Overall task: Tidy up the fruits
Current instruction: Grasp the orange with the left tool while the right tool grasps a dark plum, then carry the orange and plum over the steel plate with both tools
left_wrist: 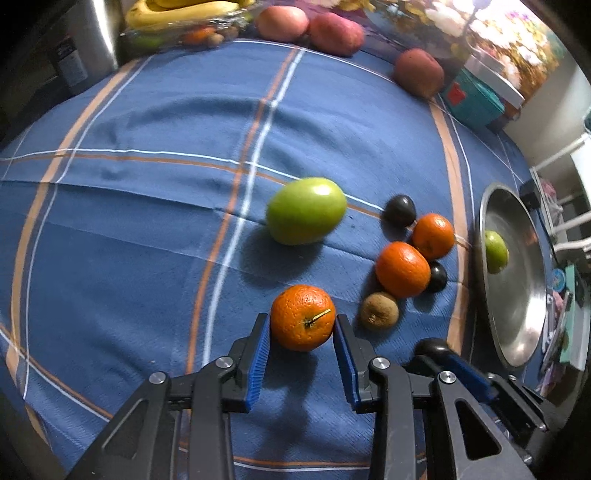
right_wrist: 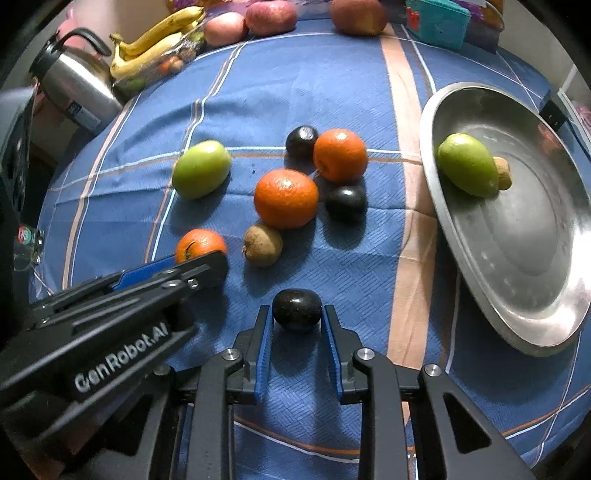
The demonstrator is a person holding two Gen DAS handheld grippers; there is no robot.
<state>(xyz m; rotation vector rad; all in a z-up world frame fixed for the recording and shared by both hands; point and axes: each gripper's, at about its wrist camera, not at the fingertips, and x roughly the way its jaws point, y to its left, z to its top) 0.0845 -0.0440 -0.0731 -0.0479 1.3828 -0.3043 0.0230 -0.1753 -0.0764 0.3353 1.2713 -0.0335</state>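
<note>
On the blue checked cloth my left gripper [left_wrist: 302, 322] is shut on an orange [left_wrist: 302, 314] with a short stem, its blue pads pressing both sides. My right gripper [right_wrist: 297, 314] is shut on a dark plum [right_wrist: 297, 306] just to the right. Ahead lie a green fruit [right_wrist: 201, 169], two more oranges [right_wrist: 286, 198] [right_wrist: 340, 155], two dark plums [right_wrist: 302, 141] [right_wrist: 346, 202] and a brown fruit [right_wrist: 263, 244]. A steel tray [right_wrist: 524, 240] at the right holds a green fruit [right_wrist: 467, 164] and a small brown fruit [right_wrist: 503, 172].
At the table's far edge lie bananas [right_wrist: 155, 40] in wrap, red apples [right_wrist: 271, 16] and a teal box [right_wrist: 437, 22]. A steel flask [right_wrist: 77, 81] stands at the far left. The tray overhangs the right edge of the cloth.
</note>
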